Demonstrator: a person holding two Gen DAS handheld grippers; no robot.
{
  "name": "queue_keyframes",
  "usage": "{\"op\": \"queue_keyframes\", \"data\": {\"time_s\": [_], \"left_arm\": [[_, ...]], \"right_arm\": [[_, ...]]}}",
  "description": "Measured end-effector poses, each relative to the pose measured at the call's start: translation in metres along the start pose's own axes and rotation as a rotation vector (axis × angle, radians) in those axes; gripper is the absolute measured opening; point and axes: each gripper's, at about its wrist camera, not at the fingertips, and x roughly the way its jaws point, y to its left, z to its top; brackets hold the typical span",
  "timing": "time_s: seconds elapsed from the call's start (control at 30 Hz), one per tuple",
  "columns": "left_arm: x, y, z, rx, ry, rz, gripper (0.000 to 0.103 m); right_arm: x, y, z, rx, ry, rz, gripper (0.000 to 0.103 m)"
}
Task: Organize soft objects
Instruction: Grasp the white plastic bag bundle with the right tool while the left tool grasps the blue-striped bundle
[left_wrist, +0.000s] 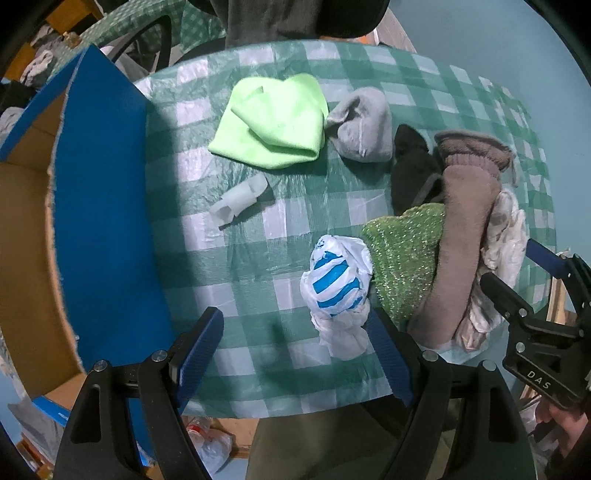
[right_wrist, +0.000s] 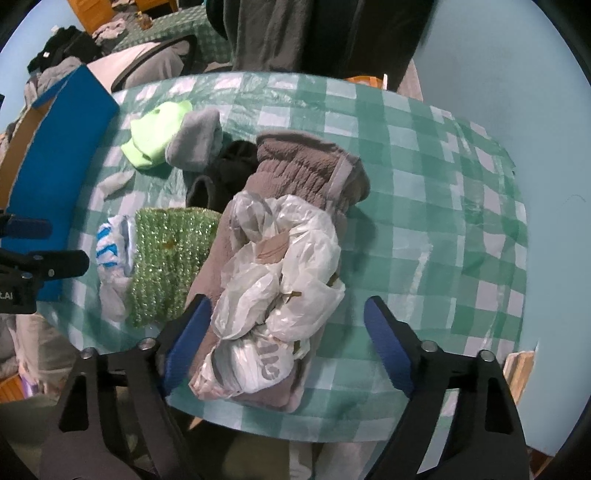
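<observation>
Soft things lie on a table with a green checked cloth (left_wrist: 255, 254). My left gripper (left_wrist: 293, 317) hangs open just above it. A knotted blue-and-white striped plastic bag (left_wrist: 336, 280) sits by its right finger, untouched. My right gripper (right_wrist: 287, 302) stands open over a crumpled clear plastic bag (right_wrist: 284, 266), which rests on a brown fleece garment (right_wrist: 306, 166). Its left finger is close to the fleece's edge and its right finger is well clear. Between the two bags lies a glittery green cloth (left_wrist: 402, 258).
Farther back lie a lime green cloth (left_wrist: 269, 122), a grey fleece piece (left_wrist: 364, 127) and a black cloth (left_wrist: 413, 173). A small translucent white piece (left_wrist: 240, 201) lies mid-table. An open blue cardboard box (left_wrist: 107, 206) stands at the left edge. A person's dark clothing is behind the table.
</observation>
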Motion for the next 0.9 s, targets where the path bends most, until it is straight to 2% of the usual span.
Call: {"op": "queue_keyframes", "data": {"time_s": [0.13,0.3,0.37,0.67,0.73,0.77,0.83,0.9], "left_arm": [[0.009,-0.002,0.002,0.002,0.017,-0.009,0.081],[0.02,-0.006,0.007,0.014,0.041,-0.021,0.081],[0.024,-0.007,0.008,0.021,0.044,-0.023,0.081],[0.041,-0.018,0.016,0.035,0.054,-0.024,0.081],[0.042,-0.018,0.016,0.03,0.053,-0.037,0.078],[0.045,-0.015,0.016,0.029,0.053,-0.042,0.073],[0.051,-0.011,0.016,0.031,0.053,-0.035,0.061],[0.056,-0.008,0.016,0.032,0.057,-0.041,0.043]], "right_arm": [[0.007,0.001,0.0,-0.002,0.01,0.01,0.073],[0.012,-0.005,-0.002,0.024,0.03,0.049,0.046],[0.009,-0.009,-0.003,0.037,0.026,0.067,0.041],[-0.009,-0.021,-0.005,0.064,-0.003,0.092,0.039],[-0.011,-0.021,-0.004,0.069,-0.01,0.093,0.039],[-0.013,-0.022,-0.003,0.072,-0.011,0.095,0.039],[-0.016,-0.023,-0.003,0.076,-0.012,0.098,0.039],[-0.019,-0.023,-0.002,0.077,-0.016,0.103,0.039]]}}
